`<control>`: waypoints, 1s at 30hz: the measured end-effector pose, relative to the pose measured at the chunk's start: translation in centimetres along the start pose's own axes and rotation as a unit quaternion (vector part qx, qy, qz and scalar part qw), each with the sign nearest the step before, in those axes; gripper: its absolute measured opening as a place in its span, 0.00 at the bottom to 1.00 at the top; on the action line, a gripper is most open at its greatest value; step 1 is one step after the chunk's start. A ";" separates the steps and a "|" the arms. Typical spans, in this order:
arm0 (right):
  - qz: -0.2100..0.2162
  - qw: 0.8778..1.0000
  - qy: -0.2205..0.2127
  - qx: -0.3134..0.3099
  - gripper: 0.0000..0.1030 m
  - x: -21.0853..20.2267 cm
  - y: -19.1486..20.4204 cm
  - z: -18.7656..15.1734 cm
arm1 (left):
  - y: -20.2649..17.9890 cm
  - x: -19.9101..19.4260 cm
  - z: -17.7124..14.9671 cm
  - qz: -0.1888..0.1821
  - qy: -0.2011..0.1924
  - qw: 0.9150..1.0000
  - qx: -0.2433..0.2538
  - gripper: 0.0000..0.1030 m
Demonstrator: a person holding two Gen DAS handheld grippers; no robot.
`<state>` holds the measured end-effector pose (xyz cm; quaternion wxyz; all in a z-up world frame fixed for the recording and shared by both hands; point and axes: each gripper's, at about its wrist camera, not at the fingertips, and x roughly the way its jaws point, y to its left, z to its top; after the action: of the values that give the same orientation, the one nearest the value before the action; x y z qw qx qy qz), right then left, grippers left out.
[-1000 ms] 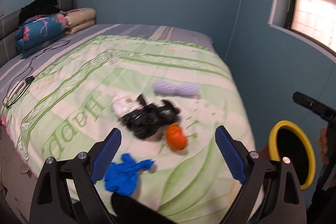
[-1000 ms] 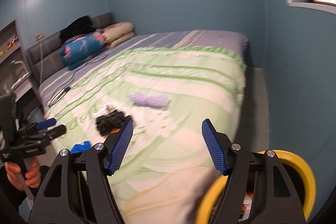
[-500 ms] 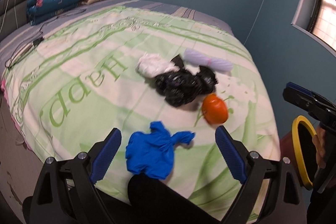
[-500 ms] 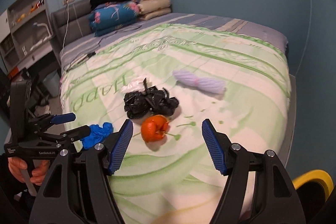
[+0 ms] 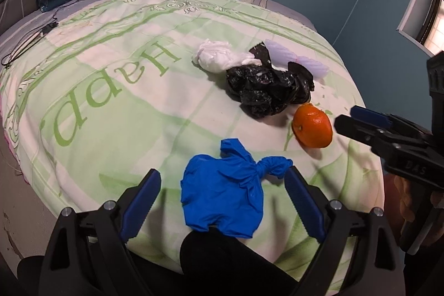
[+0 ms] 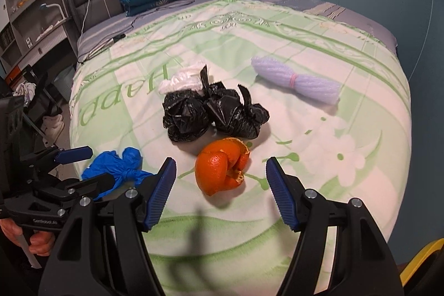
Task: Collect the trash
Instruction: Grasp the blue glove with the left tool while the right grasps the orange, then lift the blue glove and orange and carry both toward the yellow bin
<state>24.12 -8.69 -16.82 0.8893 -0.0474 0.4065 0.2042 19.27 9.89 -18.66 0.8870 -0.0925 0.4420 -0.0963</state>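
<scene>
Right gripper (image 6: pixel 220 192): jaws apart, empty, aimed down at the bed (image 6: pixel 347 185); orange peel (image 6: pixel 222 165) lies dead ahead between the finger lines, just beyond the tips, not touched. Left gripper (image 5: pixel 222 208): jaws apart, empty; knotted blue glove (image 5: pixel 224 199) framed between its fingers, knotted tail running toward the right finger. Peel nearer the right hand, glove nearer the left. Black bags (image 6: pixel 213 113), white wad (image 6: pixel 180 81), lilac bundle (image 6: pixel 297 83) farther up the blanket.

black tongs (image 6: pixel 221 190) with ribbed blue pads (image 6: pixel 161 193), silver screws.
</scene>
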 end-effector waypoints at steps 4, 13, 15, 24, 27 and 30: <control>-0.005 1.000 0.009 -0.005 0.62 0.9 0.1 0.1 | 0.0 0.7 0.0 -0.006 0.007 1.000 -0.002 0.84; -0.015 1.000 0.025 -0.006 0.57 2.9 -0.1 0.6 | 0.0 1.8 0.3 -0.013 0.011 1.000 -0.001 0.76; -0.018 0.999 0.031 -0.008 0.56 3.4 0.0 0.7 | -0.1 2.0 0.3 -0.012 0.012 1.000 0.004 0.70; -0.011 0.999 0.047 0.004 0.48 5.1 -0.1 0.6 | -0.5 2.3 0.0 -0.005 0.014 1.000 0.020 0.60; -0.010 0.999 0.047 0.003 0.45 5.1 -0.1 0.7 | -0.4 2.3 0.0 -0.003 0.013 1.000 0.021 0.55; -0.006 0.999 0.045 0.008 0.39 5.0 -0.2 0.8 | -0.7 2.1 -0.2 0.002 0.009 0.999 0.031 0.42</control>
<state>27.67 -7.02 -20.02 0.8715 -0.0518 0.4478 0.1929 20.34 8.67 -20.21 0.8855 -0.0630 0.4472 -0.1089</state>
